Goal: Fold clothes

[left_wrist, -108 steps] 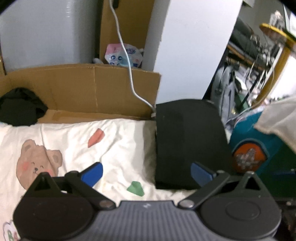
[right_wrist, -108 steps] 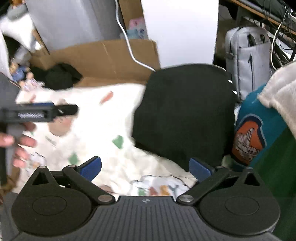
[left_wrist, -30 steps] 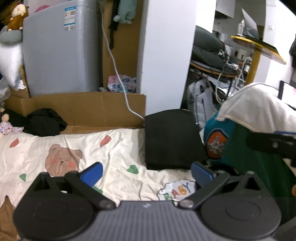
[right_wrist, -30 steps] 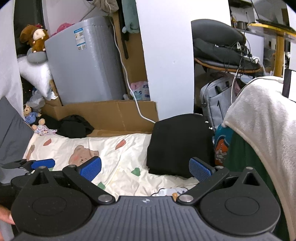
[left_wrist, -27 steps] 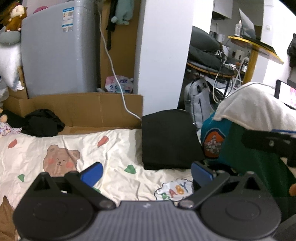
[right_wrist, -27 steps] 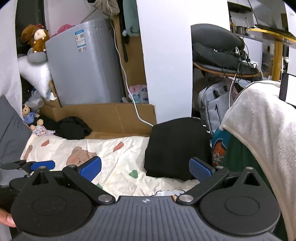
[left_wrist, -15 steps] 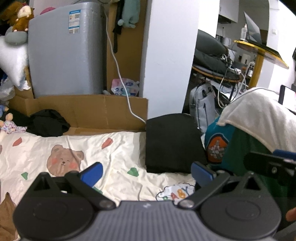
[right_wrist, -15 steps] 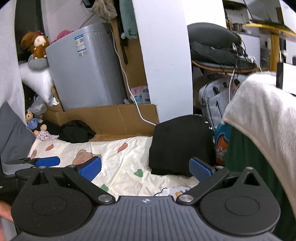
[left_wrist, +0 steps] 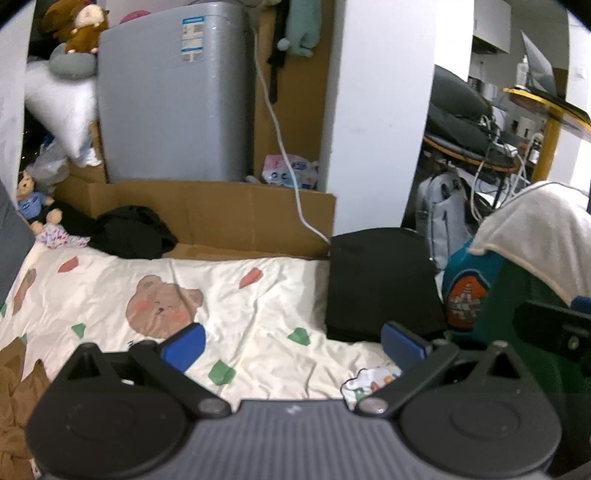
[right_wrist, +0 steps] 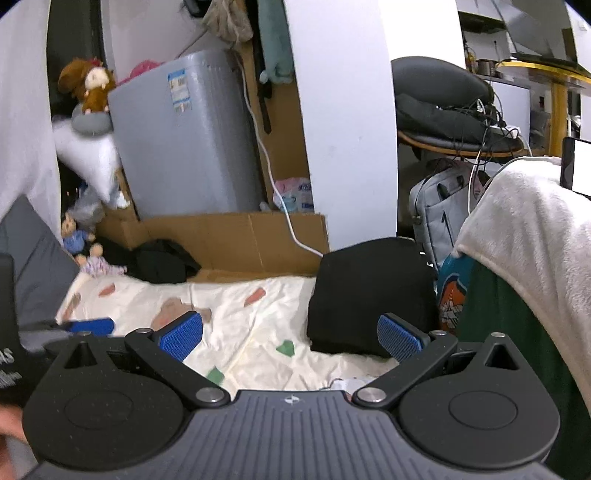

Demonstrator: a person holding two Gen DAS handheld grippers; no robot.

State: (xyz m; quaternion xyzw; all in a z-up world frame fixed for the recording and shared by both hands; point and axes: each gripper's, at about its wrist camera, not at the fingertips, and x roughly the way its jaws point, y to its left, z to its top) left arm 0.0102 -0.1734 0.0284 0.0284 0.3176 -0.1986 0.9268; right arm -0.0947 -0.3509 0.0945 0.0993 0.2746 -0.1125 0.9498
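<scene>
Folded black garment is lying squared on the cream bear-print sheet, while left gripper and right gripper are hovering spread and empty, best reaching next for the crumpled black garment.

A big grey box stands behind a brown cardboard wall. A brown stuffed toy sits up high on the left. A white cable hangs down. A grey backpack leans near the white pillar.
</scene>
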